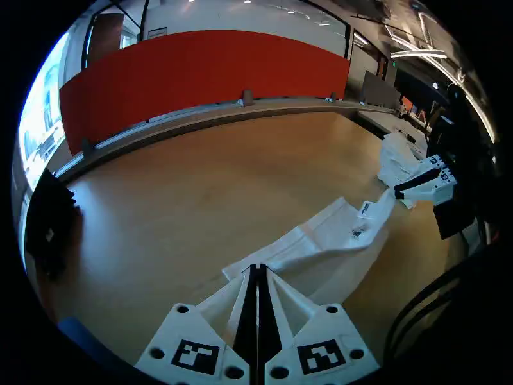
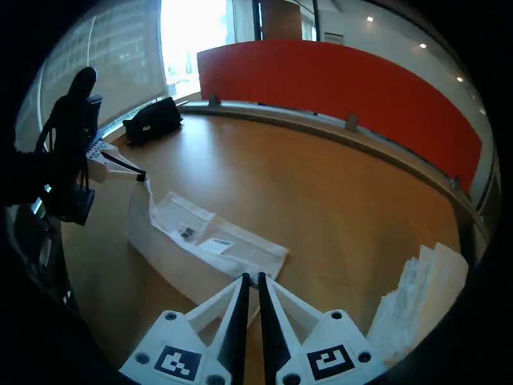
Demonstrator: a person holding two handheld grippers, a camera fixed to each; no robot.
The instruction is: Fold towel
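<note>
A long white cloth towel (image 1: pixel 320 247) stretches low across the light wooden surface (image 1: pixel 192 186), from bottom centre to mid right of the left gripper view, sagging partly onto it. The left gripper (image 1: pixel 258 268) has its fingers together, clamped on one towel end at bottom centre; the right gripper (image 2: pixel 252 277) has its fingers nearly together, pinching the other end at bottom centre of the right gripper view. A stack of folded white towels (image 2: pixel 423 289) sits lower right there, apart from the held towel.
</note>
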